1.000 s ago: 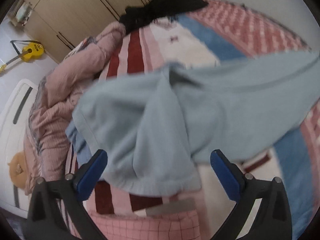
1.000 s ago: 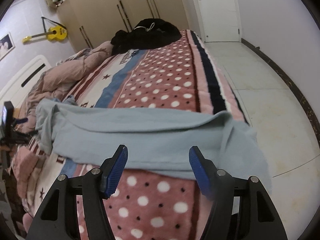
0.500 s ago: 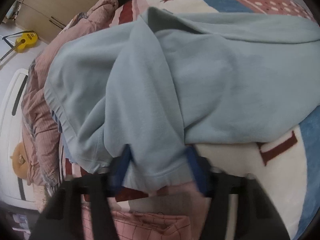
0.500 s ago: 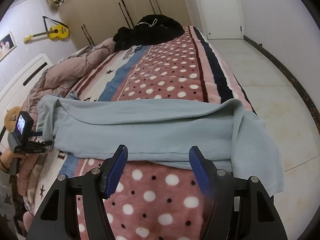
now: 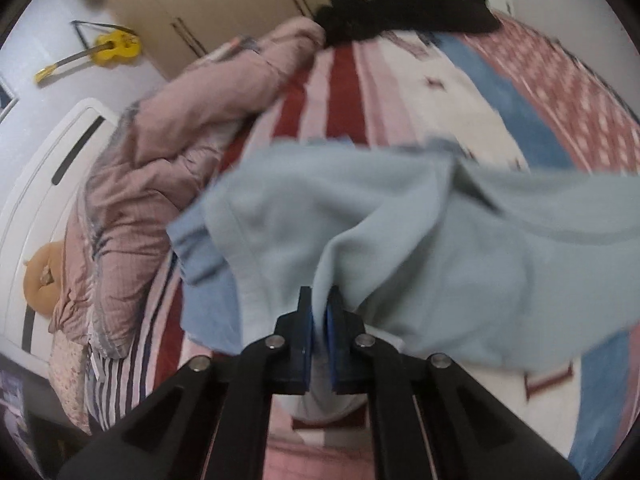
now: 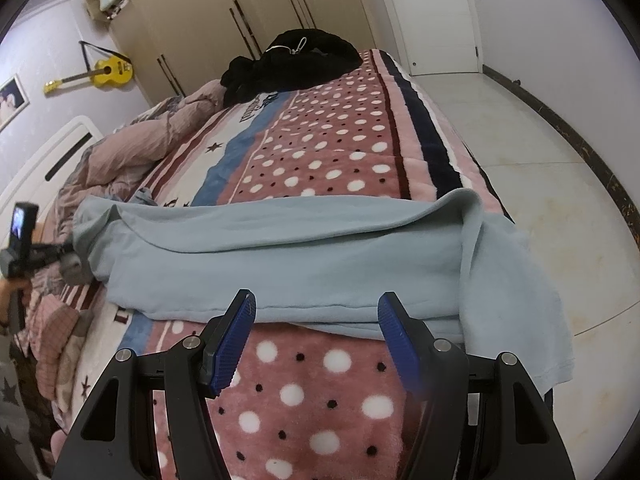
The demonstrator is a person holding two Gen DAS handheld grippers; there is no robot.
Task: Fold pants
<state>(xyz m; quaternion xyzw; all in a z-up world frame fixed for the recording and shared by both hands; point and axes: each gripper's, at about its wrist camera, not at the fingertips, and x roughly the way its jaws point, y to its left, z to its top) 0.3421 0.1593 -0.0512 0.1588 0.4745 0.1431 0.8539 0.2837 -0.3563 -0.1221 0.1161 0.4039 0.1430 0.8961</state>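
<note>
Right wrist: black clothes [image 6: 296, 60] and quilt [image 6: 156, 144] lie beyond pants [image 6: 320, 256].

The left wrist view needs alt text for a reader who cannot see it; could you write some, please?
The left gripper is shut on a fold of the light blue pants, lifting it above the striped blanket. A crumpled pink duvet lies left.
</note>
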